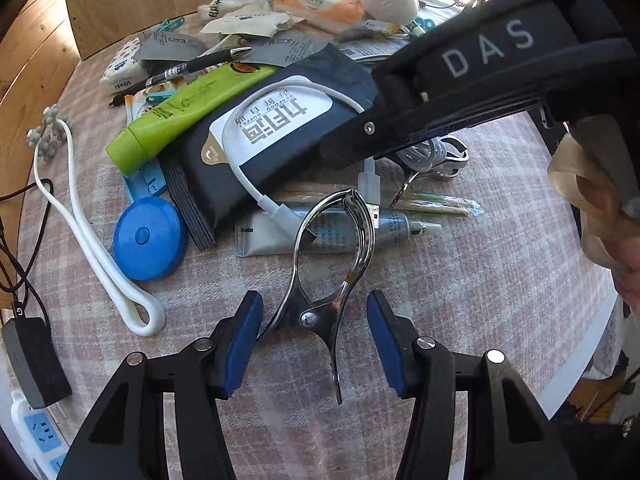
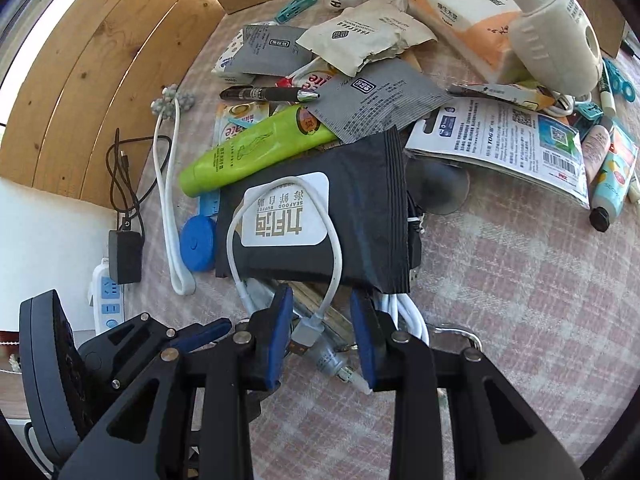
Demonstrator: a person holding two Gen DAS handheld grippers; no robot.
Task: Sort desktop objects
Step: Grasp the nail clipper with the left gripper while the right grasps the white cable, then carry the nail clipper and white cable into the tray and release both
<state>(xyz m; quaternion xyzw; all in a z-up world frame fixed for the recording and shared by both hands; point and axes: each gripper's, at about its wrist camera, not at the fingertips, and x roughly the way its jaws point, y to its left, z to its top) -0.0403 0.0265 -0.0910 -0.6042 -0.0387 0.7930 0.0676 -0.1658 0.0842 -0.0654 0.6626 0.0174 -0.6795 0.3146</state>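
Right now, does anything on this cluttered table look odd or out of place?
Yes: a short white cable lies looped across the dark wet-wipe pack, and a metal clip lies alone on the cloth, apart from the heap.

Short cable (image 2: 332, 236) lies on wipes pack (image 2: 360, 184); tube (image 2: 248, 152) behind the pack

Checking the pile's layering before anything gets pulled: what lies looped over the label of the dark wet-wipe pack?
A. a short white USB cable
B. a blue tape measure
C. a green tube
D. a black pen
A: the short white USB cable arcs across the dark wet-wipe pack and its white label.
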